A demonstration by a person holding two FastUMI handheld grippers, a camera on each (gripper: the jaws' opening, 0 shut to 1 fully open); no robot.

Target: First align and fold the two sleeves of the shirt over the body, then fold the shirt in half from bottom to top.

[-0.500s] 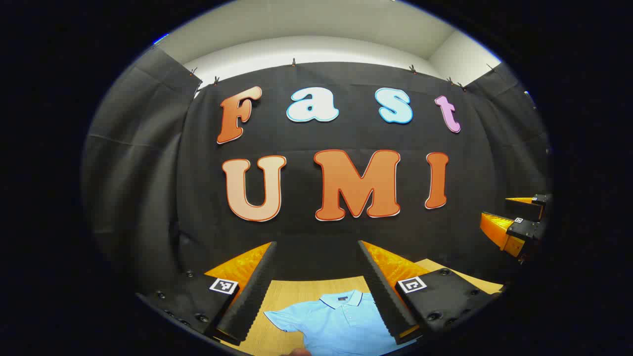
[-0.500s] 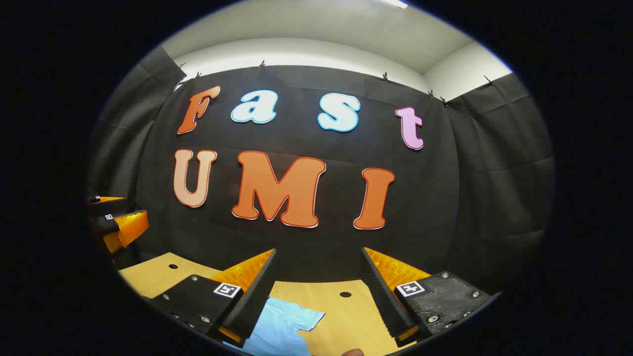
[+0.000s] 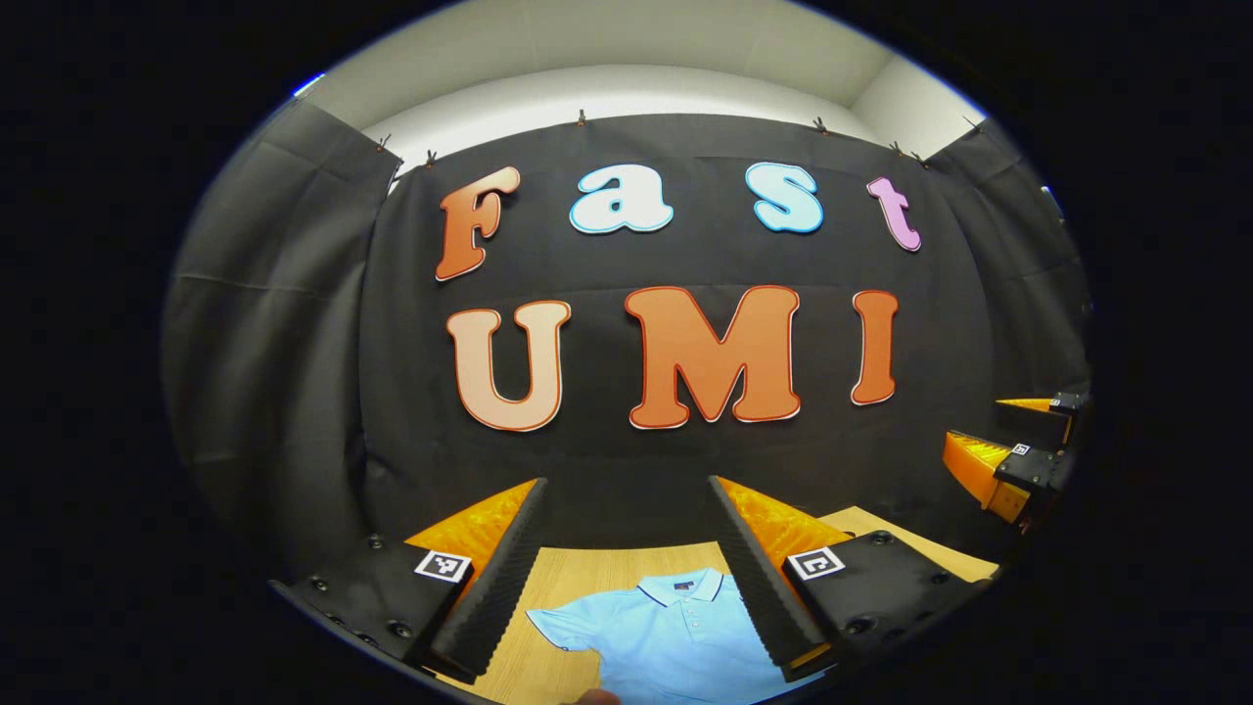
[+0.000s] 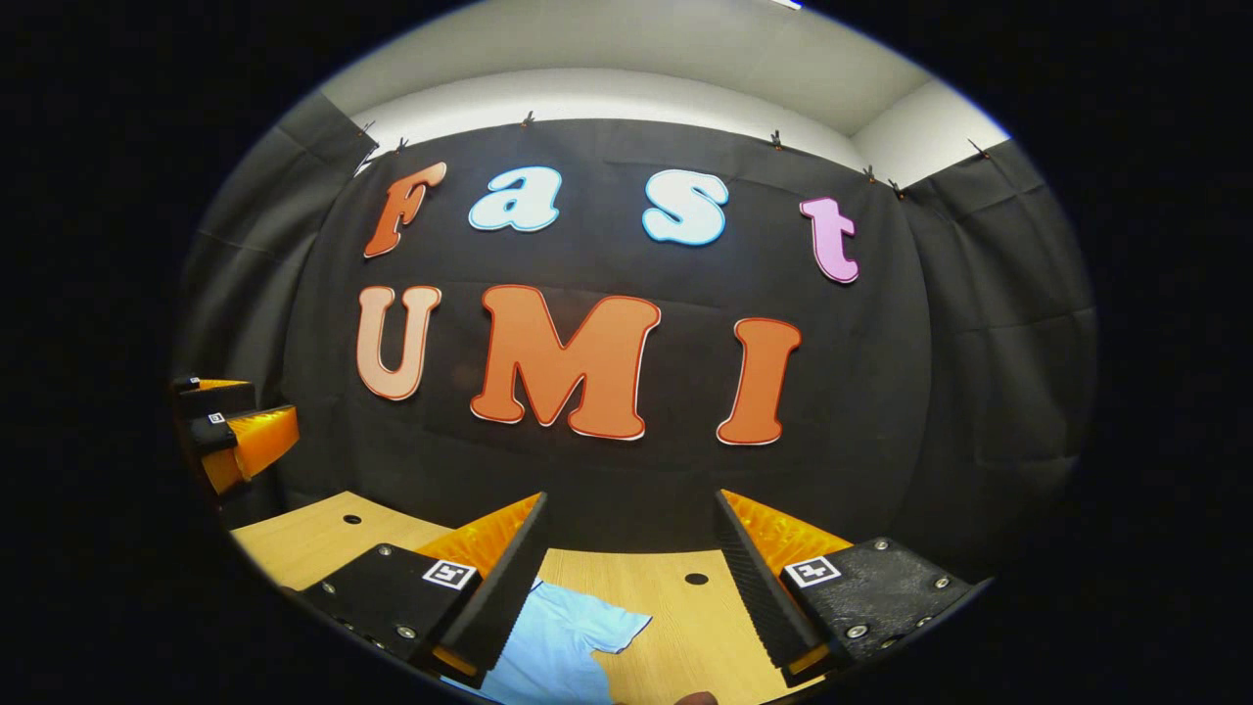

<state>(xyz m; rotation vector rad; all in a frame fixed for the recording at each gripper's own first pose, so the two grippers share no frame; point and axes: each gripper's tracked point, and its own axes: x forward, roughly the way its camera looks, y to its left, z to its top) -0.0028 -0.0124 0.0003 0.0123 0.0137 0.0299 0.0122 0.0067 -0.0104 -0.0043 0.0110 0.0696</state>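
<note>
Your left gripper [image 3: 626, 490] hangs above the bench [image 3: 578, 578] with its fingers spread wide and nothing between them. The light blue shirt [image 3: 666, 636] lies flat on the bench below and beyond those fingers, collar away from you, one sleeve reaching toward the left finger. Your right gripper [image 4: 631, 504] is likewise held wide and empty; a shirt sleeve [image 4: 587, 627] lies just beside its left finger, with bare bench between the fingers.
</note>
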